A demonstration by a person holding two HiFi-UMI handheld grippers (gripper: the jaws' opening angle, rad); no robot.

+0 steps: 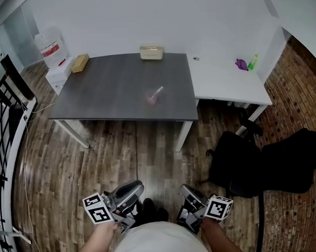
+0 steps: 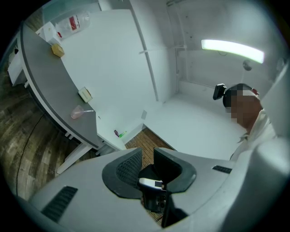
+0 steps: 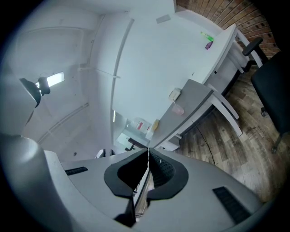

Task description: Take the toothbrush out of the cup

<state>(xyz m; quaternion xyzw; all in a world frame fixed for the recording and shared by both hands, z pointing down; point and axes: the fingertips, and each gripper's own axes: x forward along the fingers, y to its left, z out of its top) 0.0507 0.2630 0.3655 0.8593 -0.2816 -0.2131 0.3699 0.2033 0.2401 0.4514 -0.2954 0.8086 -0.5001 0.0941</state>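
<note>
A pink translucent cup [image 1: 151,98] stands near the middle of the grey table [image 1: 107,100], with a toothbrush [image 1: 158,91] leaning out of it to the upper right. The left gripper view shows the cup [image 2: 78,111] far off and small, and so does the right gripper view [image 3: 179,109]. Both grippers are held low over the wooden floor, close to the person's body and far from the table. My left gripper [image 1: 134,188] [image 2: 147,153] is open with a narrow gap and nothing in it. My right gripper [image 1: 187,191] [image 3: 148,153] is shut, pads together, empty.
A beige box [image 1: 151,52] lies at the table's far edge and a tan box [image 1: 80,63] at its far left corner. A white desk [image 1: 227,79] adjoins on the right, carrying a purple item [image 1: 241,64] and a green bottle [image 1: 252,61]. A black office chair [image 1: 260,162] stands at the right.
</note>
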